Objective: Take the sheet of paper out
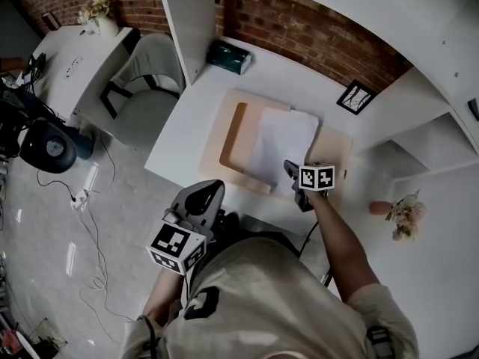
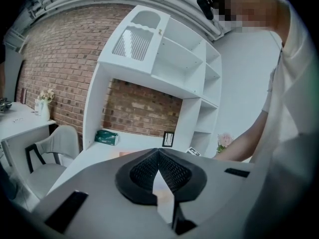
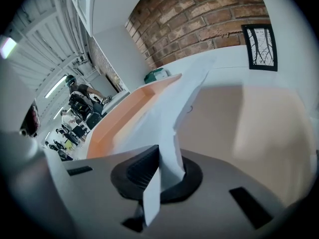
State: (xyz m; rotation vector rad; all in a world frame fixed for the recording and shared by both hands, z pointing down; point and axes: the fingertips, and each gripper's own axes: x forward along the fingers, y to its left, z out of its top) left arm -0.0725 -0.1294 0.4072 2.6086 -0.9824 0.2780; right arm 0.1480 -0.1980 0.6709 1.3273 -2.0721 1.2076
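Observation:
A white sheet of paper (image 1: 281,144) lies on an open tan folder (image 1: 233,137) on the white desk (image 1: 191,118). My right gripper (image 1: 290,169) is at the sheet's near edge, shut on it. In the right gripper view the paper (image 3: 164,108) runs up from between the pads (image 3: 144,166), its near edge lifted and bent above the folder (image 3: 119,116). My left gripper (image 1: 202,197) hangs off the desk's front edge, close to the person's body and apart from the folder. In the left gripper view its jaws (image 2: 158,153) meet at the tips with nothing between them.
A green tissue box (image 1: 229,57) stands at the back of the desk, and a black picture frame (image 1: 355,97) leans against the brick wall. White shelves rise on both sides. A grey chair (image 1: 146,81) stands to the left, pale flowers (image 1: 404,215) to the right.

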